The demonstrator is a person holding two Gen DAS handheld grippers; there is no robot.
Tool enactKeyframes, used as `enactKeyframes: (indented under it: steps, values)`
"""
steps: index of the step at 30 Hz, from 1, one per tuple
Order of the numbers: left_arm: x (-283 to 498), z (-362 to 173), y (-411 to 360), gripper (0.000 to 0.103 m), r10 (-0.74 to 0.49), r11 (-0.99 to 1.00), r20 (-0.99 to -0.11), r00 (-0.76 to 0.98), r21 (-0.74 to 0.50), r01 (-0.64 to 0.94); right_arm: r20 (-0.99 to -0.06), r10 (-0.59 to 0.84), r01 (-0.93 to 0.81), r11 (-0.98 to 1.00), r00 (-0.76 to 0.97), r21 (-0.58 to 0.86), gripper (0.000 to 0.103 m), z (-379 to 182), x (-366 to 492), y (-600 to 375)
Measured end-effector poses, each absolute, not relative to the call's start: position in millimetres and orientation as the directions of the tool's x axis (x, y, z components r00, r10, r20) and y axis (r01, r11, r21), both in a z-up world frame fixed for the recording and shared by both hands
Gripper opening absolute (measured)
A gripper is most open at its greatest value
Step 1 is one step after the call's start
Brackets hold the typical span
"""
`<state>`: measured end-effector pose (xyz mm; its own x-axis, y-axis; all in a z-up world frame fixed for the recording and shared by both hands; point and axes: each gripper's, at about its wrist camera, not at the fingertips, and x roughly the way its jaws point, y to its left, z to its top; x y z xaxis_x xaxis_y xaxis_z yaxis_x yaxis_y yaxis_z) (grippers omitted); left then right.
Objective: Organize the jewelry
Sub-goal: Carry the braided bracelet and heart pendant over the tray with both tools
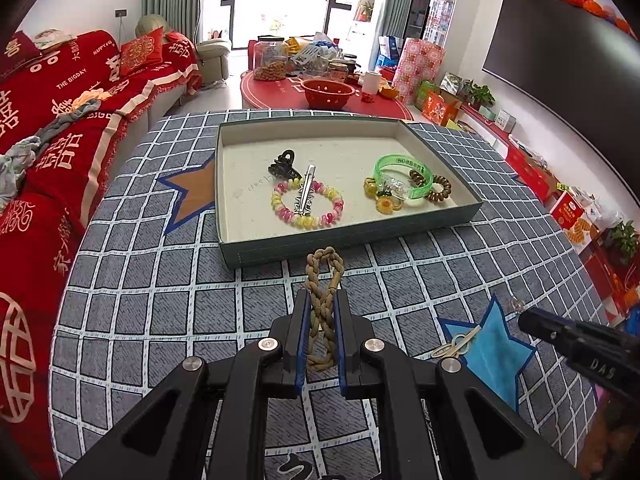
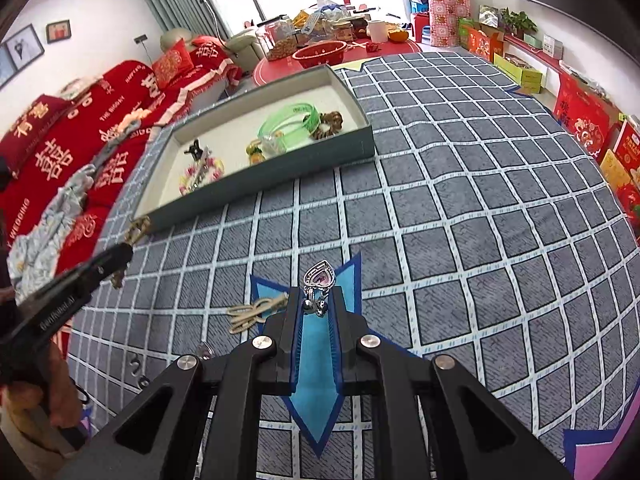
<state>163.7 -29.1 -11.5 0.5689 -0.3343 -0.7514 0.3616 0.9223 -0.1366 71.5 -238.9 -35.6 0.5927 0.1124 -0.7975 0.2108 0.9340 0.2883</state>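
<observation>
My left gripper [image 1: 321, 296] is shut on a braided tan cord bracelet [image 1: 323, 280], held above the checked cloth just before the open box [image 1: 280, 246]. The box holds a bead bracelet [image 1: 307, 205], a silver clip [image 1: 306, 194], a black claw clip [image 1: 283, 165], a green bangle [image 1: 402, 176] and coil hair ties [image 1: 438, 190]. My right gripper [image 2: 318, 294] is shut on a silver heart-shaped pendant [image 2: 319, 278] above a blue star patch [image 2: 316, 360]. A pale knotted cord piece [image 2: 256, 310] lies on the cloth to its left.
The box [image 2: 280, 168] sits at the far left of the round table with grey checked cloth [image 2: 480, 200]. Small clear and metal bits [image 2: 138, 364] lie near the table's front left. A red sofa [image 1: 48, 120] is left, a red coffee table [image 1: 320, 96] behind.
</observation>
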Motion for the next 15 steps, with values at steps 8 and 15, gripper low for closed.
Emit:
enactKeyframes:
  steps: [8,15]
  values:
    - [171,-4,-28,0.024,-0.329,0.925,-0.746,0.579,-0.133,0.355,-0.767,0.151,0.191,0.922,0.624,0.337,0.013,-19,84,-248]
    - [182,-1,-33,0.024,-0.321,0.927,-0.746,0.584,-0.122,0.354,-0.75,0.159,0.165,0.927,0.643,0.338,0.013,-6,102,-250]
